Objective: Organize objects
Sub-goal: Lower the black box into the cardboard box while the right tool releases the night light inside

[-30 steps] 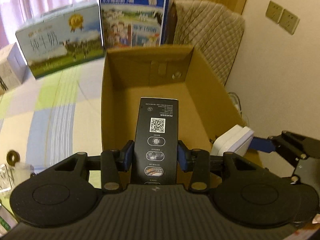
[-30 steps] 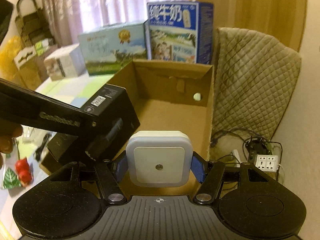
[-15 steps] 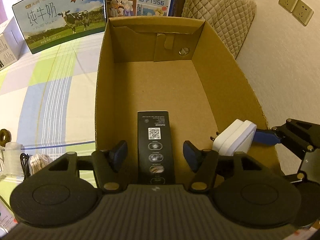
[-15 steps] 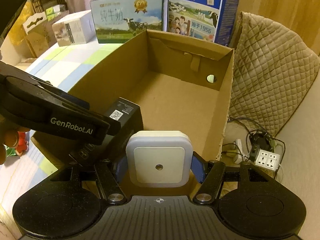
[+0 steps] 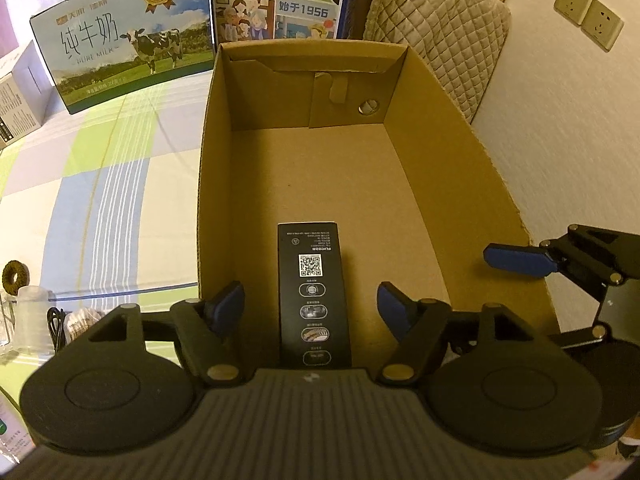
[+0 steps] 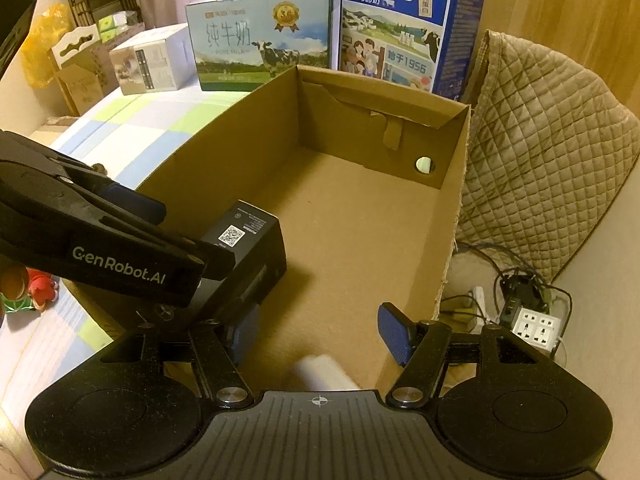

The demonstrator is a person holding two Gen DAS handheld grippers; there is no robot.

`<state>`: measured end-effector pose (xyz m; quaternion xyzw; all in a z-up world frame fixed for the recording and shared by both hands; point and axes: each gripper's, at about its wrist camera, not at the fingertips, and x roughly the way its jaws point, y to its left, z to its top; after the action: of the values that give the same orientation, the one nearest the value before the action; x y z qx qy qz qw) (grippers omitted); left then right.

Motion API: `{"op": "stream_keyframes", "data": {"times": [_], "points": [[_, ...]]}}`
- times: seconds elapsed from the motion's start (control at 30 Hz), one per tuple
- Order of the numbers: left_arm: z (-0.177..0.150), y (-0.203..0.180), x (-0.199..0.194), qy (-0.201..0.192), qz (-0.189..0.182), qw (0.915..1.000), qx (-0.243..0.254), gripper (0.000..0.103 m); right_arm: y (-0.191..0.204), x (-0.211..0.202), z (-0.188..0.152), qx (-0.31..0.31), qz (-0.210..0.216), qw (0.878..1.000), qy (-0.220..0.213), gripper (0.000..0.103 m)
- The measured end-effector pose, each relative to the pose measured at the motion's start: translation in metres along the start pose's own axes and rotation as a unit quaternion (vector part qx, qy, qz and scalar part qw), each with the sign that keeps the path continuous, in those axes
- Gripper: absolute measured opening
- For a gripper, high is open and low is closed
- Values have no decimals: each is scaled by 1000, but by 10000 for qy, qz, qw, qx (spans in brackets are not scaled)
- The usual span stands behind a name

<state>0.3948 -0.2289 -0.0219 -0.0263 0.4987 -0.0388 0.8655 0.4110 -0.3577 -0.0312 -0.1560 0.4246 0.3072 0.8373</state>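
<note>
Grippers both let go within the last sec: left gripper [image 5: 311, 305] stood wide open w/ nothing held, black box [image 5: 314, 294] it had clamped now lying flat on the floor of the cardboard box [image 5: 448, 208], between the spread jaws, untouched. Right gripper [image 6: 318, 334] also wide open and empty; white night light [image 6: 322, 372] it had carried was a blur just below the jaws at the near end, prob. mid-drop. So two items looked stowed; far half of the carton was bare, milk cartons [image 5: 132, 44] beyond it.
</note>
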Motion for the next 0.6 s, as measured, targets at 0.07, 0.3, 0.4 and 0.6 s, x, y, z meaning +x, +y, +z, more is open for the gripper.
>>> {"op": "stream_keyframes", "data": {"times": [0.07,0.3,0.4,0.6], "points": [[-1,-1,-1,-19,28,10000,12,74,0,-1,-1,8,12,10000,-23,62],[-4,1,-11,-117,19,9999,-40,74,-2,-9,-2,85,65,9998,-157,63],[-5,2,-19,-193,6,9998,-73,74,-4,-14,-1,133,58,9997,-220,63],[-10,8,-36,-348,2,9993,-103,75,-4,-25,-2,270,52,9990,-356,63]]}}
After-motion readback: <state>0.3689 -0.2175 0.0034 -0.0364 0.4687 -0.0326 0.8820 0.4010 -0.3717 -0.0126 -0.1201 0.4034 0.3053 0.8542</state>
